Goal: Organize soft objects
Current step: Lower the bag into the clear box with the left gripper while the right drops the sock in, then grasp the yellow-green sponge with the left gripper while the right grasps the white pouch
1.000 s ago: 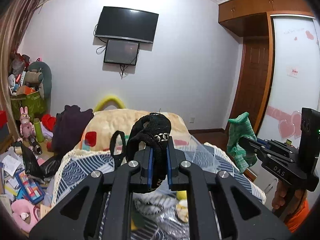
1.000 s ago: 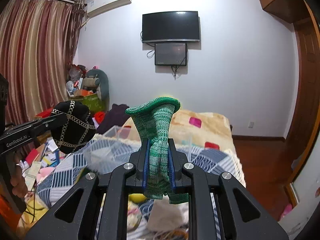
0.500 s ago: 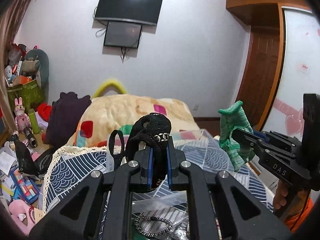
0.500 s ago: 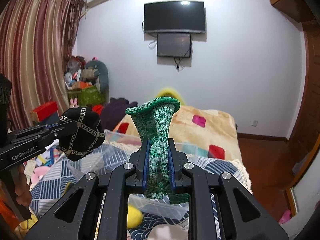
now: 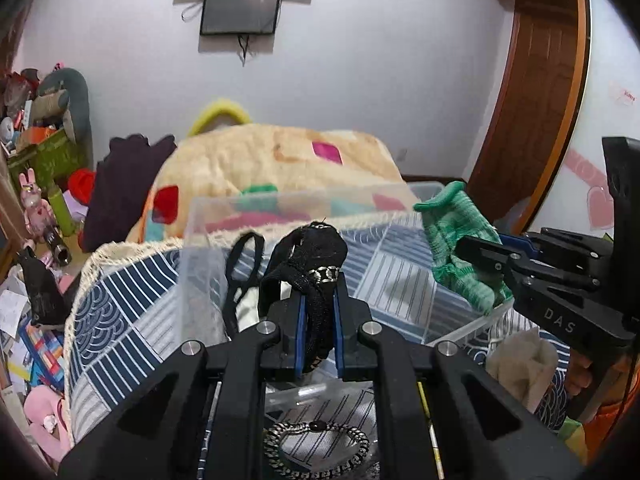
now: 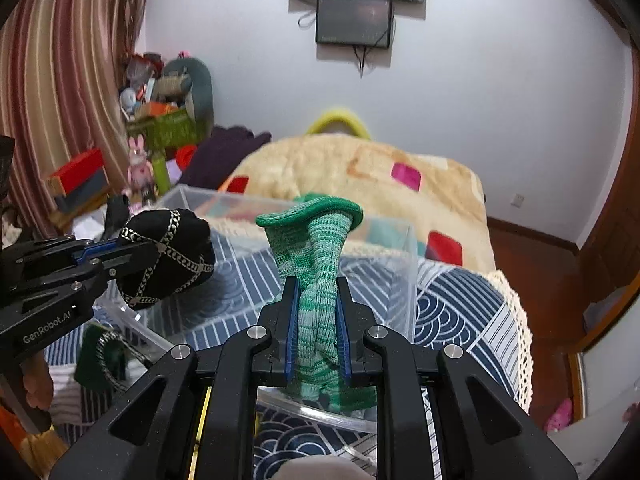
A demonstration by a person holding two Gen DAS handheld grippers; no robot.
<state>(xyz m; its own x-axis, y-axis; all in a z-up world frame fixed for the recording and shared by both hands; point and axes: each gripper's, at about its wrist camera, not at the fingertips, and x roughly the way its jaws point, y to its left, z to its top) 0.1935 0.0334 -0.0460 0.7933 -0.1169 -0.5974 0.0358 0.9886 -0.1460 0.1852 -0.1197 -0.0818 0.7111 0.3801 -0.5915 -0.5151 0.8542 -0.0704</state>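
Note:
My left gripper is shut on a black soft pouch with silver chain trim; it also shows in the right wrist view. My right gripper is shut on a green knitted sock, seen in the left wrist view at the right. Both are held over a clear plastic bin standing on the blue-and-white patterned bedspread; the bin's far wall shows in the right wrist view.
A silver chain bracelet lies below my left gripper. A cream cloth lies at the right. A beige blanket lies behind the bin. Cluttered toys and boxes fill the left side. A wooden door stands right.
Both grippers have moved forward and down toward the bed; the clear bin now sits directly beneath the pouch and the sock. Both grips are unchanged.

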